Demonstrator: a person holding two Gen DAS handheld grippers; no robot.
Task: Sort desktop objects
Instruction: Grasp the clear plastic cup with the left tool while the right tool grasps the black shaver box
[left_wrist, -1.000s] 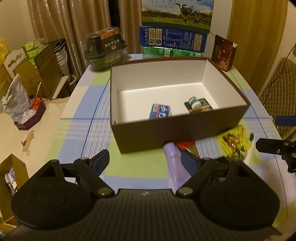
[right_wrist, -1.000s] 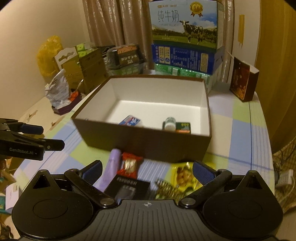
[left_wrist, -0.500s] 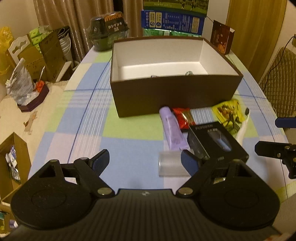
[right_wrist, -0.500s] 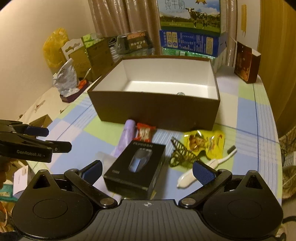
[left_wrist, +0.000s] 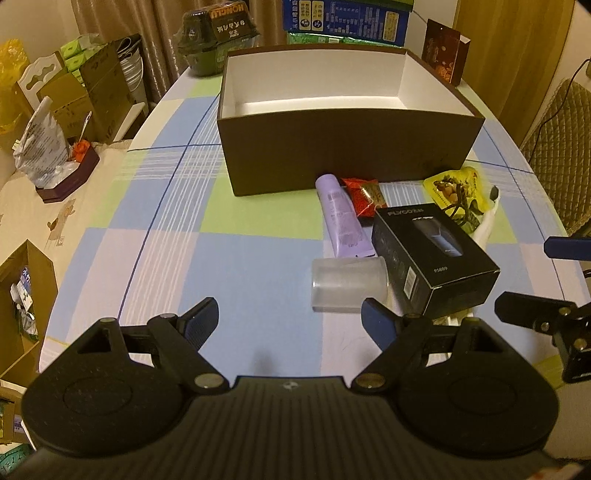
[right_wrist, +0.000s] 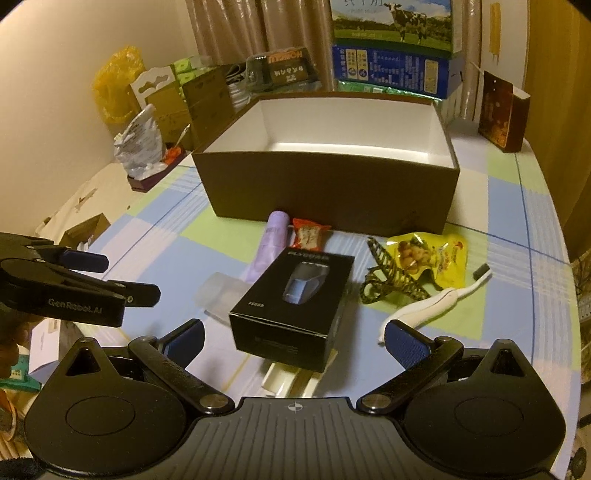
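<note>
Brown box (right_wrist: 332, 188) shows no contents from here, and the shaver carton (right_wrist: 291, 306), tube (left_wrist: 343, 218), cup (left_wrist: 349, 284), snacks (right_wrist: 424, 254), clip (right_wrist: 391, 280) and toothbrush (right_wrist: 432, 302) all lie unsorted on the worktop (left_wrist: 229, 266), while my left fingers (left_wrist: 288, 325) and right fingers (right_wrist: 293, 341) gape wide, holding nothing.

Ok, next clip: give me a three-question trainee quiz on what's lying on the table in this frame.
1. True or false: the black shaver box already sits inside the brown box.
2. Multiple choice: what lies beside the purple tube, just in front of the brown box? A) red snack packet B) a spoon C) a mug
3. Fill in: both the left hand-held gripper and the right hand-held gripper are ____ and hold nothing.

Key: 1 false, it stands on the table in front of the box. 2 A. 3 open.
</note>
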